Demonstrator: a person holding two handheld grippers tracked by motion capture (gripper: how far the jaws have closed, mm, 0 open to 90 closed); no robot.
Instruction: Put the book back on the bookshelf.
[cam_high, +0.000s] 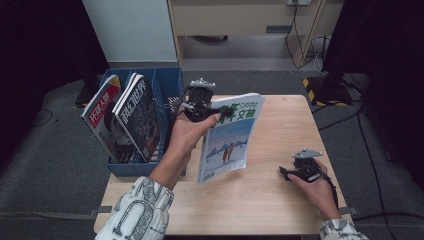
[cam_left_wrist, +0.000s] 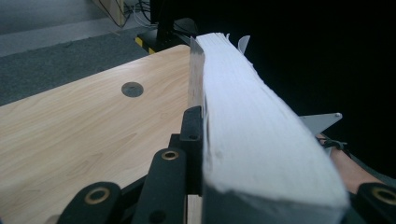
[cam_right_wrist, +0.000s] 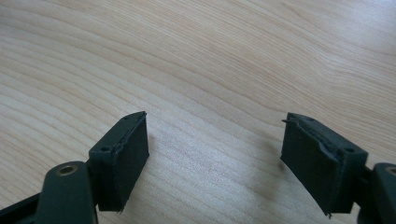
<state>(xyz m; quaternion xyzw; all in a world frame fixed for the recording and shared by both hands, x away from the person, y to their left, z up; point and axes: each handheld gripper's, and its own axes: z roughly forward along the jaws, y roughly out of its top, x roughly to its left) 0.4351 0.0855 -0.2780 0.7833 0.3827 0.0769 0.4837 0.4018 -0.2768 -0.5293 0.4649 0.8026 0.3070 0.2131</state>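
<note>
Between the jaws of the left gripper (cam_high: 216, 111), which is clamping on it near its top edge, a thick magazine (cam_high: 227, 137) is hanging clear above the counter (cam_high: 280, 120). Its long axis is running from the gripped top edge, at the far side, down toward the person; the lower edge is tilting nearer to the person, and the cover is facing up and to the right. From the left gripper view, the white page block (cam_left_wrist: 261, 140) of the same magazine is stretching away from the pads, with the wooden counter lying beside and below it. Large green Chinese characters are crossing the top of the cover, of which "文摘" is legible; the smaller print there is too fine to read. Below the title, two small figures are standing in a snowy blue scene.

Farther right, the right gripper (cam_high: 292, 172) is resting low over bare counter, its jaws standing apart with nothing between them.

At the left edge, a blue file rack (cam_high: 167, 82) is holding two upright magazines: a red-titled one (cam_high: 100, 115) and a dark one (cam_high: 137, 115) reading "科幻世界".
</note>
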